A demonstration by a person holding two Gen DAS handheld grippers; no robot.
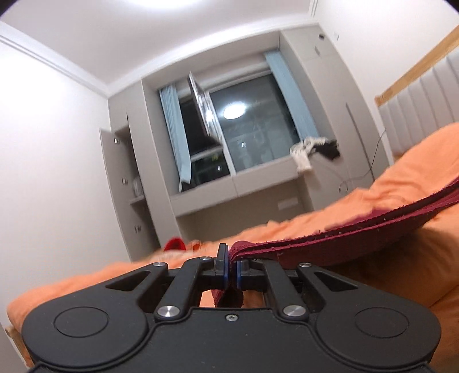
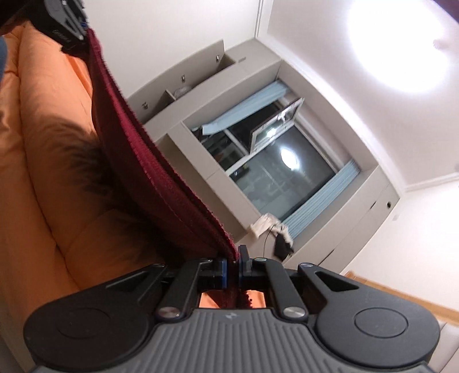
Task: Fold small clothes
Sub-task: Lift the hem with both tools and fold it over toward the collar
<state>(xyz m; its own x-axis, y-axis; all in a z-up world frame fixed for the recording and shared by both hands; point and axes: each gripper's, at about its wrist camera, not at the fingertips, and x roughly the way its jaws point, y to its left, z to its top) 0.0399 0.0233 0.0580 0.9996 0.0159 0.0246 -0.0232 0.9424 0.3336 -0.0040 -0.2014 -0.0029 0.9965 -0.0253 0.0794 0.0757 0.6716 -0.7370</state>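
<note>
A dark red knitted garment is stretched in the air above an orange bed cover. My left gripper is shut on one end of its doubled edge. My right gripper is shut on the other end of the dark red garment, which runs up to the left gripper at the top left of the right wrist view. The cloth casts a shadow on the orange cover below it.
A small red item lies on the far part of the bed. A window with blue curtains, a sill with white and black clothes, grey cabinets and a padded headboard surround the bed.
</note>
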